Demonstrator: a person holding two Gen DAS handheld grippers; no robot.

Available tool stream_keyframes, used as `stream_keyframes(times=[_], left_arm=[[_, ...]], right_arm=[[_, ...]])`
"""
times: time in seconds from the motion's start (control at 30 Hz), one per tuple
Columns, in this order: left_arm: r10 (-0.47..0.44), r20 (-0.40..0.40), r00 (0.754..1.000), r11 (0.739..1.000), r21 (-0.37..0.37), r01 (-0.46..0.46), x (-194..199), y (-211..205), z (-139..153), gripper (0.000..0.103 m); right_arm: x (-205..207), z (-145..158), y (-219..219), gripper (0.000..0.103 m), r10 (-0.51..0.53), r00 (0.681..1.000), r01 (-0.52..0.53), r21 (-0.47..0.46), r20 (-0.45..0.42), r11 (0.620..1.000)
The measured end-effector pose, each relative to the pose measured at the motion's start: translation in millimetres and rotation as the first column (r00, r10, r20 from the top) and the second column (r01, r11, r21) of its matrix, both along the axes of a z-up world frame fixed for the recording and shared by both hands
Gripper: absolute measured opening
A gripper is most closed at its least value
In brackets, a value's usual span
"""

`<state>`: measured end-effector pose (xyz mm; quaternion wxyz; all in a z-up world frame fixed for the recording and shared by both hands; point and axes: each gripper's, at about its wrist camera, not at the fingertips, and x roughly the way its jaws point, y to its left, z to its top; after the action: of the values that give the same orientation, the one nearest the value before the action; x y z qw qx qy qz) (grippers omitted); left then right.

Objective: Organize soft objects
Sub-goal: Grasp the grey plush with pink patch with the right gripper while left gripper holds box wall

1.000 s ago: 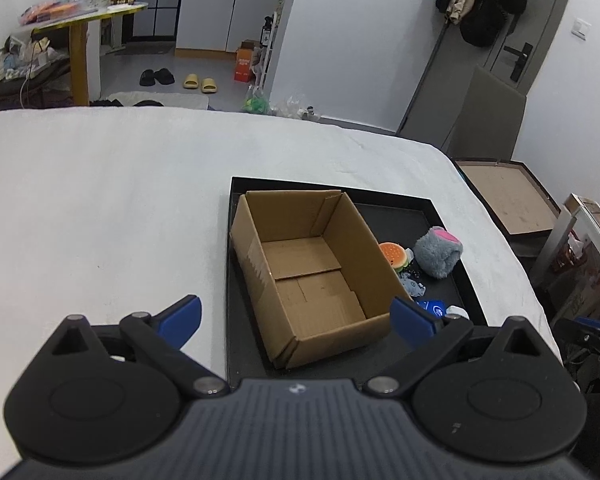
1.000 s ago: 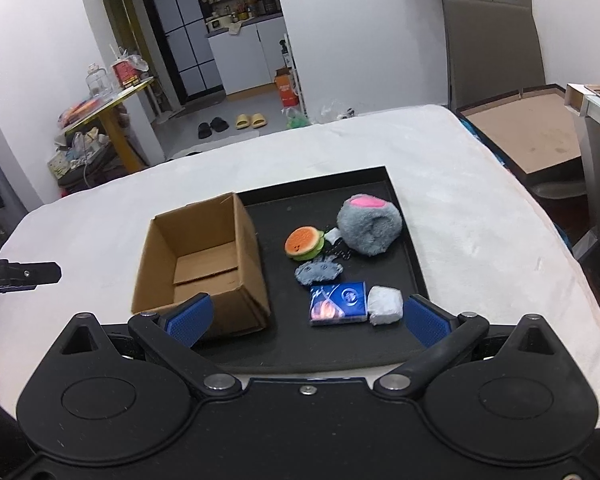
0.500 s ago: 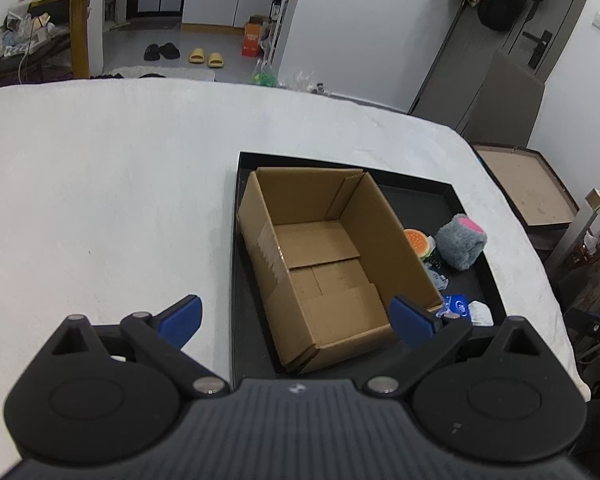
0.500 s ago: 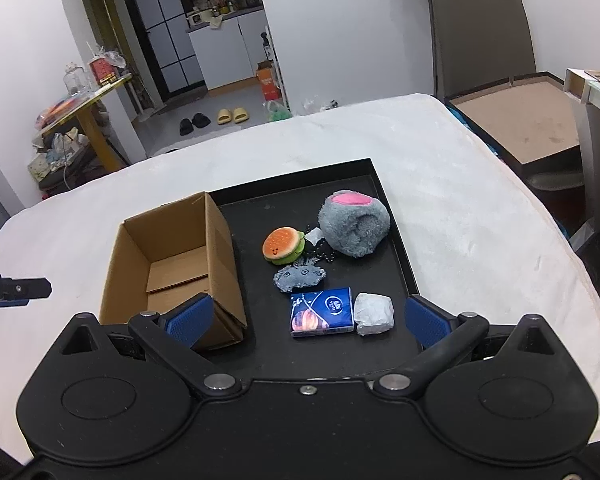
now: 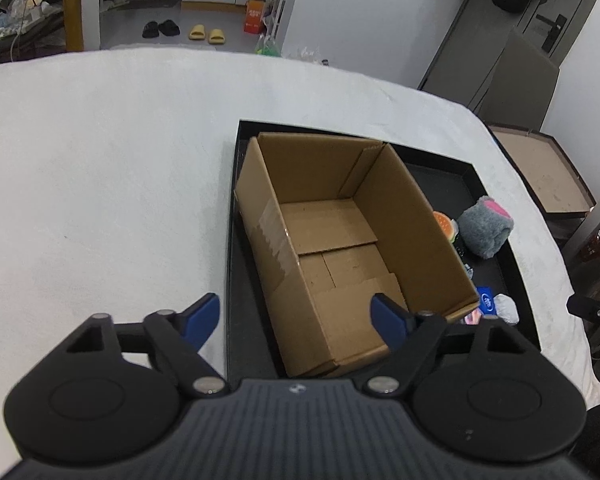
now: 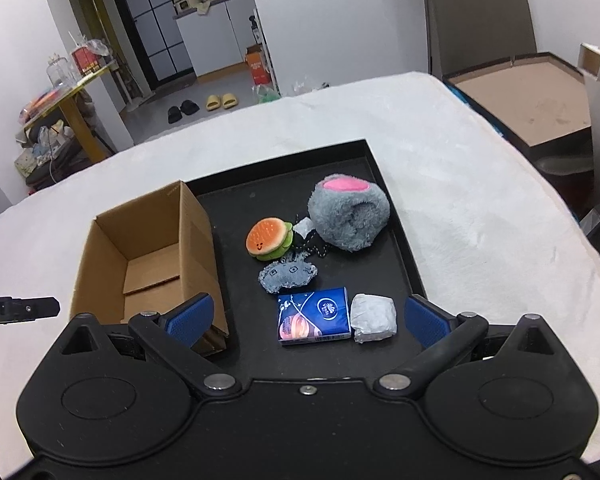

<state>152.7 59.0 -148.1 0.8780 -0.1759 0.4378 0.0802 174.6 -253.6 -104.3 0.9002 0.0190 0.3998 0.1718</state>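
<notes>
Burger plush half hidden behind cardboard box.

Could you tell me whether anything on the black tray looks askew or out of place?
The cardboard box sits skewed: its near-left corner overhangs the tray's left rim. It is empty; the soft items lie loose beside it. Nothing looks spilled or damaged.

Even, soft indoor light fills both fisheye views; the white worktop reads bright without glare, shadows stay faint, focus is sharp, and straight lines bow toward dark vignetted corners.
</notes>
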Motion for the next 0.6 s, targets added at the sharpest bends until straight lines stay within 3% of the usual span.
stream_keyframes(times=[0.3,0.6], left_arm=[[0.012,-0.051,0.999,1.000,-0.010,-0.012,28,-2,-32,0.065],[0.037,-0.119,0.992,0.998,-0.040,-0.042,47,5,-53,0.028]], right_arm=[[30,-17,15,0.101,-0.003,0.999,0.002,-0.018,-0.045,1.000],[66,-36,24,0.101,-0.009,0.998,0.007,-0.047,-0.055,0.999]])
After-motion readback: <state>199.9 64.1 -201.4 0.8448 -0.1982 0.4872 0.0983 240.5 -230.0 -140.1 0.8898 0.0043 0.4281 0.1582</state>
